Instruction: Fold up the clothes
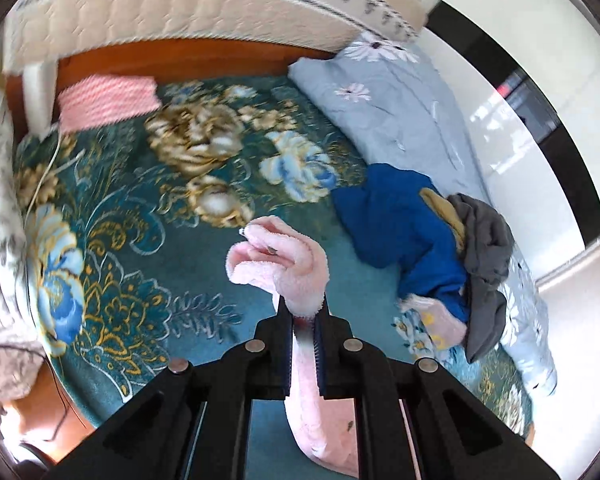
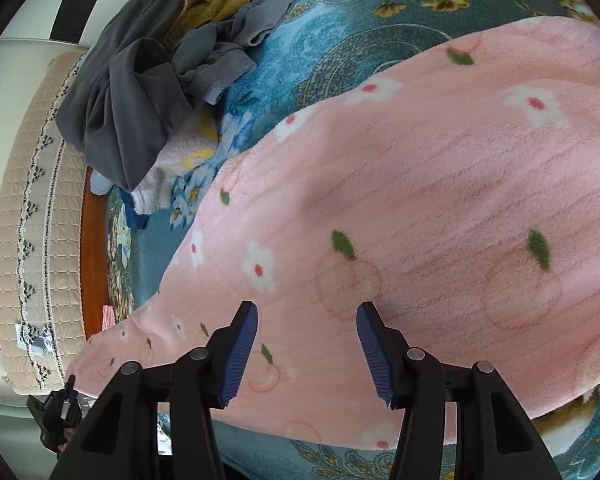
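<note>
On the teal floral bedspread [image 1: 148, 240] lies the work, with a pink fleece garment [image 2: 420, 208] printed with white flowers, green leaves and faint peach outlines spread wide across it in the right wrist view. Above that cloth hangs the right gripper [image 2: 306, 312], its jaws standing well apart with blue ribbed pads [image 2: 242, 354] showing and nothing between them; whether the tips touch the fleece I cannot tell. Over in the left wrist view, the left gripper [image 1: 303, 312] is clamped on a bunched fold of the same pink fleece [image 1: 284, 258], which curls up ahead of the tips and also trails down between the fingers toward the camera. To the right of that bunch sits a heap of unfolded clothes: a blue garment [image 1: 400, 224], a dark grey garment [image 1: 484, 264] draped over it, and a mustard-yellow piece [image 1: 444, 208] tucked between the two. The right wrist view shows the same heap at upper left, the grey garment [image 2: 120, 104] on top, the mustard piece [image 2: 208, 8] behind it, and a pale towel-like cloth with yellow marks [image 2: 180, 152] under its edge. A light blue quilt with daisies [image 1: 396, 100] lies along the far side of the bed, and a folded pink knit item [image 1: 108, 100] rests near the wooden bed frame [image 1: 180, 60] and padded beige headboard [image 1: 180, 12].
</note>
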A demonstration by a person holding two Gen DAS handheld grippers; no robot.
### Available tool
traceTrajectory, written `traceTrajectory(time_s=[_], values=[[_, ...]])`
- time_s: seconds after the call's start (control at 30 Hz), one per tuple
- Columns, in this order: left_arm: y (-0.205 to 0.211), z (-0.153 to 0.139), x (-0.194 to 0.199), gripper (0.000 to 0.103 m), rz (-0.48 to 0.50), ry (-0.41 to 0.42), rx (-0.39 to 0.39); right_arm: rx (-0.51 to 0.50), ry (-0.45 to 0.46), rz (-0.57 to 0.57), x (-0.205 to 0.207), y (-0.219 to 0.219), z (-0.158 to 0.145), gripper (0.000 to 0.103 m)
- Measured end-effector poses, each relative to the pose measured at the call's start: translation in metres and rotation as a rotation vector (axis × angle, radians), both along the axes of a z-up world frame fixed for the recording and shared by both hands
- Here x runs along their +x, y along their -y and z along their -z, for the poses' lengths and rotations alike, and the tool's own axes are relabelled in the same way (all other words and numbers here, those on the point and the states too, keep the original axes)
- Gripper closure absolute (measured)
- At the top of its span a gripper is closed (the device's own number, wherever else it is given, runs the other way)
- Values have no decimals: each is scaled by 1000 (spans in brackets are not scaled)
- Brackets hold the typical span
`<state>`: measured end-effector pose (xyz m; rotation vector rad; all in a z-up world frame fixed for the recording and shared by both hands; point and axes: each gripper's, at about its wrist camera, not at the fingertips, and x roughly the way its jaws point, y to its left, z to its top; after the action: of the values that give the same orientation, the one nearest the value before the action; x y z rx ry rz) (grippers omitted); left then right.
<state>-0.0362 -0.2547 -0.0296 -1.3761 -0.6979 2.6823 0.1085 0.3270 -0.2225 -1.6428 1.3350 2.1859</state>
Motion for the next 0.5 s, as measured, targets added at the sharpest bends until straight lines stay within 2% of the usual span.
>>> traceTrajectory(time_s=[0.13, 0.17, 0.27, 0.37, 0.5], values=[[-96, -49, 14, 94, 205, -106, -217, -12, -26, -2, 0, -1, 2, 48], [-123, -54, 21, 94, 265, -129, -255, -14, -29, 3, 1, -2, 3, 48], [-206, -42, 40, 94, 456, -146, -346, -28, -32, 19, 4, -6, 8, 48], [-278, 3, 56, 94, 631, -69, -414, -49, -31, 39, 8, -8, 14, 48], [-330, 63, 72, 94, 760, 100, -381, -73, -41, 65, 16, -14, 21, 48]])
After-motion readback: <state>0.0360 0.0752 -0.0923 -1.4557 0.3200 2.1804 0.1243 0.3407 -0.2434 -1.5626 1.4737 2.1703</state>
